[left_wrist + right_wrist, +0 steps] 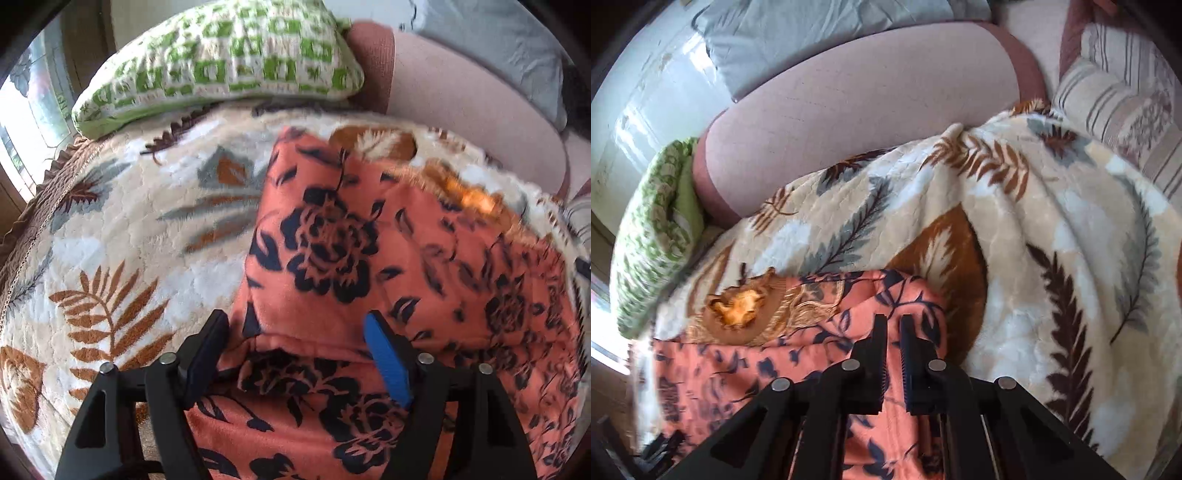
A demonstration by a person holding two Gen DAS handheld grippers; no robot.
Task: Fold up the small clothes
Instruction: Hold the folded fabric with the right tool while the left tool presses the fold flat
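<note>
An orange garment [369,258] with a dark flower print lies on a leaf-patterned blanket [129,236], with one fold lying over its near part. My left gripper [295,325] is open, its jaws wide apart over the garment's near folded edge. In the right wrist view the same garment [738,369] shows a gold embroidered neckline [750,310]. My right gripper [893,325] has its jaws nearly together with a thin gap over the garment's right edge; I cannot tell whether cloth is pinched between them.
A green and white pillow [221,62] lies at the blanket's far left. A pink cushion [868,110] and a grey pillow [812,33] lie behind. A striped cushion [1126,103] sits at the right.
</note>
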